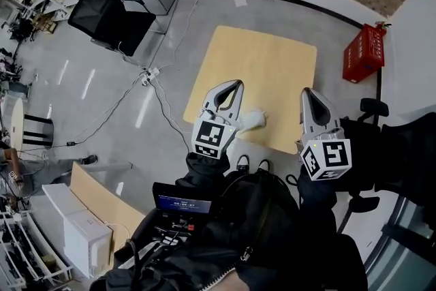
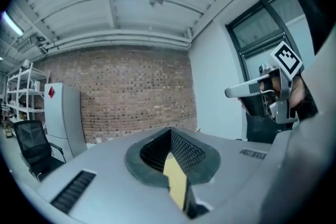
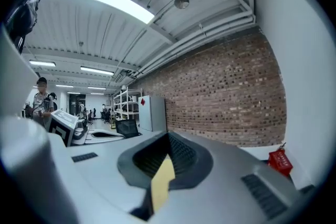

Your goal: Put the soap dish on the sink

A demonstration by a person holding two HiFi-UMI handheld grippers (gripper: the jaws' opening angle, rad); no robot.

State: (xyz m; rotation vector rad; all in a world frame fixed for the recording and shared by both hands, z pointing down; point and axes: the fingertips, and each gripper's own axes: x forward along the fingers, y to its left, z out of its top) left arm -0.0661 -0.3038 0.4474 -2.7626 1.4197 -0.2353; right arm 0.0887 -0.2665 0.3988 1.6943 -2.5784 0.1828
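Status check: my left gripper sits at centre frame in the head view, and my right gripper just to the right of it. Both are held up well above the wooden counter. In the left gripper view the fingers are pressed fully together along the centre seam with nothing between them, and beyond them there is only a brick wall and ceiling. The right gripper view shows the same condition: fingers together, nothing held, aimed at the brick wall. Neither gripper carries the soap dish. A small white object lies on the counter near its lower edge, just right of the left gripper and partly hidden behind it. By its place and colour I judge this may be the soap dish, but it is too small to confirm. No sink can be made out in any view; the counter top is otherwise bare wood. Assessment: either the placement is complete and I have let go, or the pickup has not begun. The pictures alone do not decide between the two. If the task is still open, the steps left are to lower a gripper to the white object, grip it, and set it on the sink.
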